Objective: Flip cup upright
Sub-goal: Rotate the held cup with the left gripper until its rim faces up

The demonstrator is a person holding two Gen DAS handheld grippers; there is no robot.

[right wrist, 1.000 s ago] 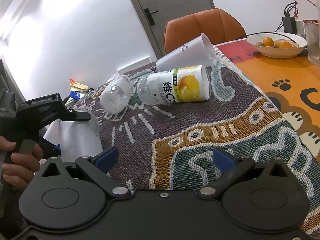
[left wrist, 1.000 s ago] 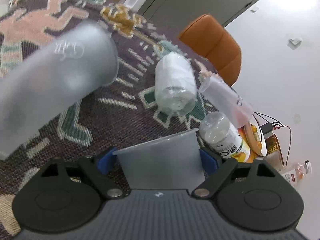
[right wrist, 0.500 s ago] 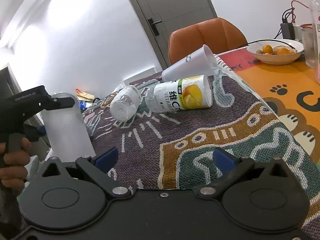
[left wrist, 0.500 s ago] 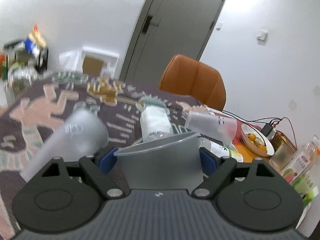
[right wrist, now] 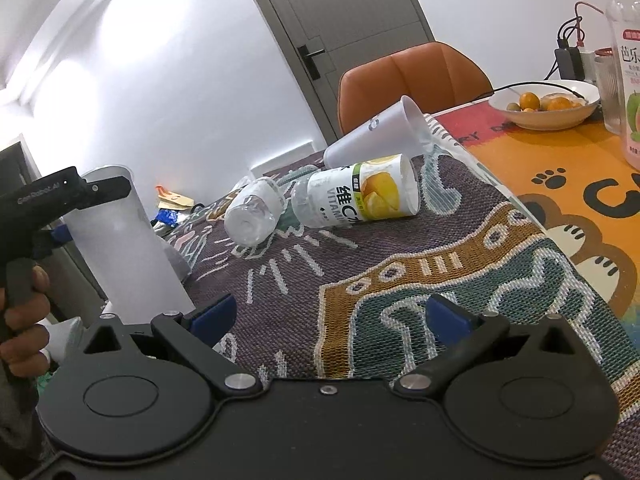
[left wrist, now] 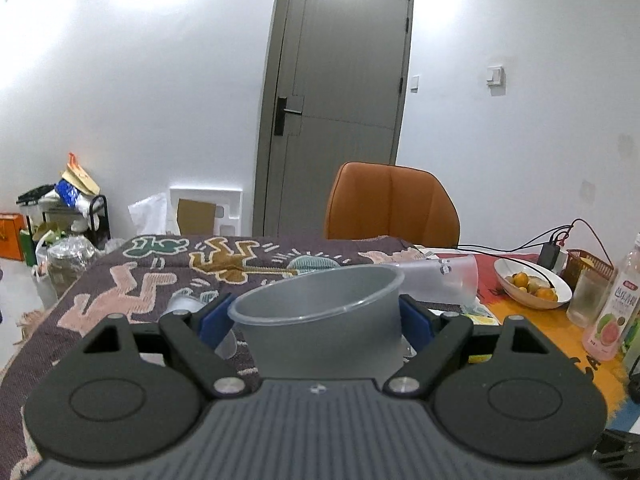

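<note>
Left wrist view: the left gripper (left wrist: 316, 316) is clamping a frosted translucent cup (left wrist: 320, 320) between its blue fingers (left wrist: 214, 318), one pad pressing each side of the wall just under the rim. The cup is sitting upright, mouth open upward and tilting slightly; its base is hidden behind the gripper body, so contact with the tabletop cannot be told here. Behind it, a second frosted cup (left wrist: 440, 280) is lying on its side on the patterned woven cloth (left wrist: 120, 292). Farther right, a white bowl of oranges (left wrist: 532, 286), a drinking glass (left wrist: 584, 298) and a pink-labelled juice bottle (left wrist: 612, 312) are standing on the orange mat. An orange chair (left wrist: 392, 208) is standing behind the tabletop.

Right wrist view: the right gripper (right wrist: 328, 316) is hovering low over the woven cloth (right wrist: 400, 276) with its blue fingers (right wrist: 212, 314) spread wide, nothing between them. At far left, the left gripper (right wrist: 70, 216) is gripping the frosted cup (right wrist: 124, 248) near its rim; the cup is standing vertical at the cloth's left edge, mouth up. Mid-cloth, a clear plastic bottle (right wrist: 252, 216) and a yellow-labelled vitamin bottle (right wrist: 360, 196) are lying on their sides, touching, with the second cup (right wrist: 376, 132) lying tipped against the vitamin bottle.
</note>
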